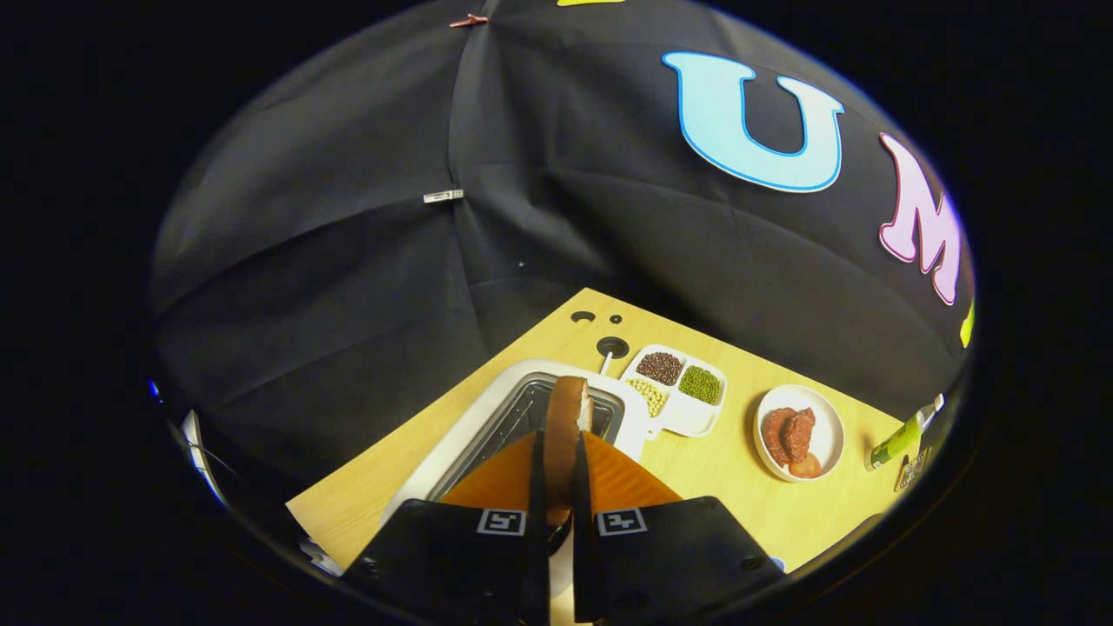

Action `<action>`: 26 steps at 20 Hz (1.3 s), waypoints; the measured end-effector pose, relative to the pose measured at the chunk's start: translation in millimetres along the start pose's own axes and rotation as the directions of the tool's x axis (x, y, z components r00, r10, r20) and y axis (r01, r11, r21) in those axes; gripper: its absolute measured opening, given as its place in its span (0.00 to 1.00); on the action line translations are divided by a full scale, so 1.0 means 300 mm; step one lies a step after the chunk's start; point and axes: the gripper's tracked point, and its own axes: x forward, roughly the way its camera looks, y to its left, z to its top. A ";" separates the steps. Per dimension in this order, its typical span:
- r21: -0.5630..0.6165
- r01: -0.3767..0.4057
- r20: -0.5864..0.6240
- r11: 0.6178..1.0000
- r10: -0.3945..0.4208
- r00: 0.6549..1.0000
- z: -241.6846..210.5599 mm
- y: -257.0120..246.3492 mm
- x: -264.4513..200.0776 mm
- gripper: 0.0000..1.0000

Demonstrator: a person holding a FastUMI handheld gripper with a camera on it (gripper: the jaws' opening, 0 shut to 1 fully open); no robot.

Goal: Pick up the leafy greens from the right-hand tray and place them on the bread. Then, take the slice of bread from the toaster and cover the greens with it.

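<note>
A slice of bread [565,426] stands on edge between my two fingers, brown crust toward me and a pale face showing on its right. My gripper [559,456] is shut on the slice, both fingers pressed flat against its sides. Directly below and beyond the slice lies the white toaster [487,417] with its dark slot open. The slice is lifted above that slot. The toaster sits on a light wooden table [722,487].
Right of the toaster stands a white divided tray [696,416] with dark beans, green beans and pale beans. Further right sits a white plate [826,430] with reddish meat pieces. A green-and-white bottle [904,435] lies near the table's right edge.
</note>
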 end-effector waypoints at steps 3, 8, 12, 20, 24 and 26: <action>-0.014 -0.021 0.041 1.000 0.022 0.999 0.069 -0.003 -0.060 0.15; -0.011 -0.025 0.148 1.000 0.027 0.989 0.186 -0.074 -0.208 0.15; 0.001 -0.016 0.184 1.000 0.016 0.983 0.202 -0.184 -0.339 0.15; 0.112 0.060 0.105 0.992 -0.072 0.992 -0.028 -0.481 -0.491 0.15; 0.177 0.089 0.008 0.980 -0.092 0.996 -0.247 -0.568 -0.511 0.15; 0.221 0.095 -0.028 0.971 -0.091 0.995 -0.336 -0.588 -0.520 0.15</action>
